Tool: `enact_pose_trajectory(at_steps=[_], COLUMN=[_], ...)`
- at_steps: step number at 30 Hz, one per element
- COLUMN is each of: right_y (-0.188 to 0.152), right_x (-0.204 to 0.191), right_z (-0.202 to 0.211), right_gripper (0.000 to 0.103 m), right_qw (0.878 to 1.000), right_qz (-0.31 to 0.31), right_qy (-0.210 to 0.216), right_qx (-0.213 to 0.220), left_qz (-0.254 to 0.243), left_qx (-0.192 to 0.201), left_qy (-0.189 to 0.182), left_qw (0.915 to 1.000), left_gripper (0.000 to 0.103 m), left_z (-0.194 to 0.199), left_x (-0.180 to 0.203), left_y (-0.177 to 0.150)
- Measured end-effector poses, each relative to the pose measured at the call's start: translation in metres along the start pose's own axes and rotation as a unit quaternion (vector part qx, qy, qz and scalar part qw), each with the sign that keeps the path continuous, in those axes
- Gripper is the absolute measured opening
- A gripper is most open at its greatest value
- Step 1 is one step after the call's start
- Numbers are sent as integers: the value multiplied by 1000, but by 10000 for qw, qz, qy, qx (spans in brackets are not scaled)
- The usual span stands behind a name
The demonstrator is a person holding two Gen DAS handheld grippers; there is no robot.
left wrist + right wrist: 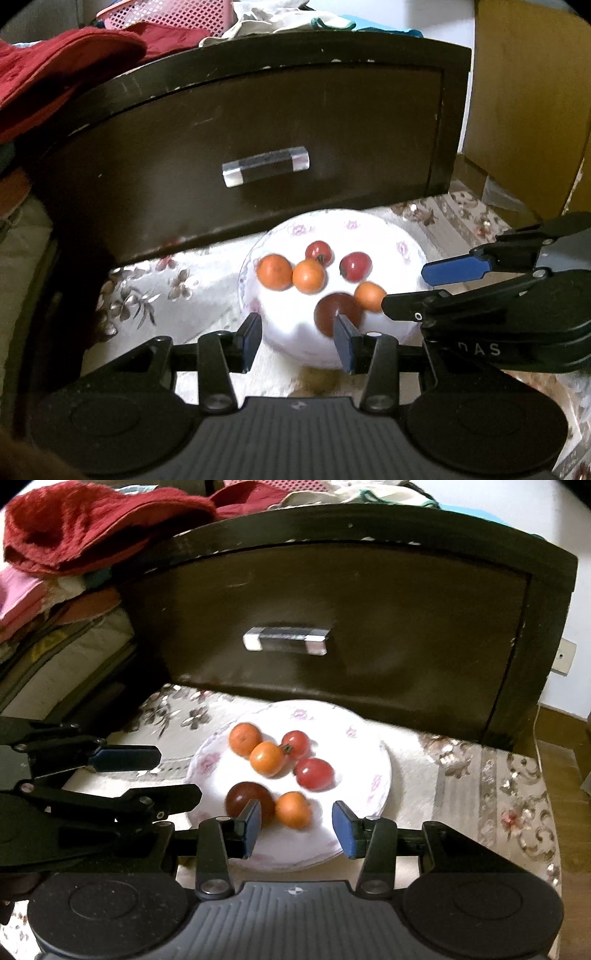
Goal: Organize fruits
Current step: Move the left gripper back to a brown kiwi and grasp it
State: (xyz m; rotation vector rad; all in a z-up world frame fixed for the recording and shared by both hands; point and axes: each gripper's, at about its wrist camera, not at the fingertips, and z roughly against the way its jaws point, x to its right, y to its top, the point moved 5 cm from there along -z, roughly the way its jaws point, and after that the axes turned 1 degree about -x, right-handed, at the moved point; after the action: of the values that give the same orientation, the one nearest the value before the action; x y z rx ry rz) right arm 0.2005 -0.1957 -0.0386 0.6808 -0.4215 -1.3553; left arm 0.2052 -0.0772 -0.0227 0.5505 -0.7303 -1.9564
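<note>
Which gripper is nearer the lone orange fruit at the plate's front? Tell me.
Right. The right gripper points straight at the orange fruit; the left gripper is off to its side.

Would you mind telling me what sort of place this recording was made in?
Most likely a bedroom or living space at home: a dark wooden drawer unit piled with folded clothes, and a floral cloth under a plate of small fruits.
</note>
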Motion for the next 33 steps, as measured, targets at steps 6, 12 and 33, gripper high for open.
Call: enact_pose_trajectory(at_steps=[6,12,33], right_y=[-11,-26,-35], right_x=[-20,-33,-29], right_z=[1,1,-18], right_gripper=[41,42,42], right_qw=[9996,9985,9974], right_qz=[195,356,156], right_qy=[160,264,349], right_qx=[-149,-328,-613], left_qz=[-67,-246,-262], left_qx=[-126,-388,-653], left_qy=[-21,-107,-316], left_qw=[9999,9989,9970], left_gripper=[49,49,35], left_z=[9,3,-39], left_x=[-10,-11,3], left_y=[-19,-44,-51])
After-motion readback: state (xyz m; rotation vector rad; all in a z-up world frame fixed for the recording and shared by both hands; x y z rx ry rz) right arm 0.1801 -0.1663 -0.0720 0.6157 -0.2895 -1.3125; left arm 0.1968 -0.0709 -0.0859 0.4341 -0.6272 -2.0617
